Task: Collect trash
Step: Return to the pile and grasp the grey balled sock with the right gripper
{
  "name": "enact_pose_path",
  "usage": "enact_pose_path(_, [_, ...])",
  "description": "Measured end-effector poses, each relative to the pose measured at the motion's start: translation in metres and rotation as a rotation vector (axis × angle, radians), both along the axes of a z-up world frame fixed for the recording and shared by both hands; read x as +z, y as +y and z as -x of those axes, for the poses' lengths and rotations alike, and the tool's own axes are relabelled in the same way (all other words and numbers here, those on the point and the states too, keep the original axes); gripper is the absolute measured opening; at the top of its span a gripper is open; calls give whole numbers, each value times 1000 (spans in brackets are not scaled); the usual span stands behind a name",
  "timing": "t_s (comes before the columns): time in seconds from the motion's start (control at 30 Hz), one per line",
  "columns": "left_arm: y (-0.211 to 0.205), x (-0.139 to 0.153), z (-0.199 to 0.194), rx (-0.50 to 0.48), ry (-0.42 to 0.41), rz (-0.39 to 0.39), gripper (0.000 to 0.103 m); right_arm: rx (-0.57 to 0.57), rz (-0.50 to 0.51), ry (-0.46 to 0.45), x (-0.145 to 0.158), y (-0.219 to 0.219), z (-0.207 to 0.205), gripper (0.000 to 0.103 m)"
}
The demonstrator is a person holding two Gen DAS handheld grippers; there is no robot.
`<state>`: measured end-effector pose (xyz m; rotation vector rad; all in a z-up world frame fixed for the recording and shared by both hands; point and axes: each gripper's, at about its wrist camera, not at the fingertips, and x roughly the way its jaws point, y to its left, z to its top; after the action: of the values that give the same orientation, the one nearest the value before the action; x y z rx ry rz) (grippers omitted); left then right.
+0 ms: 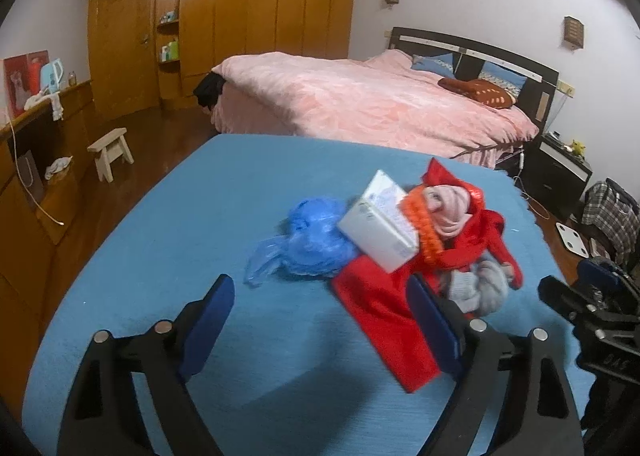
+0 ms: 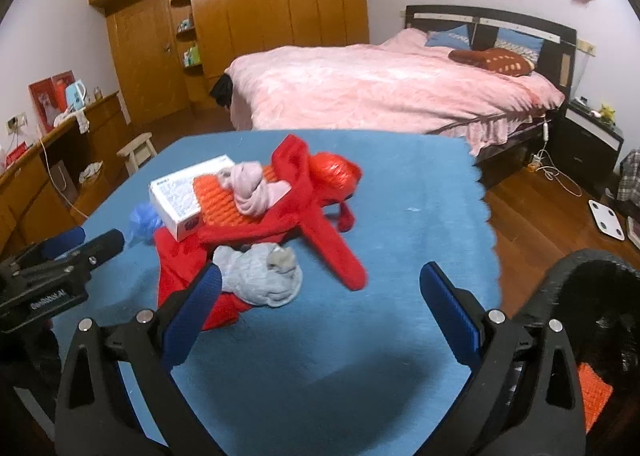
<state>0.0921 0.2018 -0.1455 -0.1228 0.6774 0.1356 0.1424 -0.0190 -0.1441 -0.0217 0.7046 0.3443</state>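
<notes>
A pile lies on the blue table cloth (image 1: pixel 168 256). It holds a crumpled blue plastic bag (image 1: pixel 308 236), a white cardboard box (image 1: pixel 380 228), an orange mesh net (image 1: pixel 424 232), a red garment (image 1: pixel 384 308), a pink sock roll (image 1: pixel 444 211) and a grey sock roll (image 1: pixel 480 288). My left gripper (image 1: pixel 320 308) is open and empty, just in front of the bag and garment. My right gripper (image 2: pixel 320 288) is open and empty; its left finger is beside the grey sock roll (image 2: pixel 260 276). The box (image 2: pixel 188 191), net (image 2: pixel 224 195) and garment (image 2: pixel 316 223) also show in the right wrist view.
A pink bed (image 1: pixel 360 95) stands behind the table. A wooden wardrobe (image 1: pixel 240 15) fills the back wall. A small stool (image 1: pixel 112 151) stands on the wood floor at left, beside a long wooden counter (image 1: pixel 40 135). A black nightstand (image 1: pixel 556 171) and white scale (image 1: pixel 572 240) are at right.
</notes>
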Motion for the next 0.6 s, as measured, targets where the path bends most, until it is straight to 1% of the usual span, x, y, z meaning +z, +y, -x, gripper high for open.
enact_pose_path(0.13, [10,-8,-1,8,16,3,86,21,18,28,-11,14,-7,96])
enact_pose_path(0.27, [16,-14,-1,15,27,20,86,48,26,43,-14,25,-11,95])
enact_pose_path(0.33, [18,-16,-2,17,29,28,86,59,33,49,-15,29,-14,90])
enact_pose_path(0.37, [19,-16,-1,19,29,32,86,64,35,55,-17,31,-15,85])
enact_pose_path(0.4, [20,-16,-1,20,28,36,85,69,36,63,-18,33,-16,82])
enact_pose_path(0.53, [23,-16,-1,26,26,44,85,81,35,83,-21,39,-20,78])
enact_pose_path(0.6, [24,-17,-2,28,27,46,85,100,42,99,-24,43,-21,70])
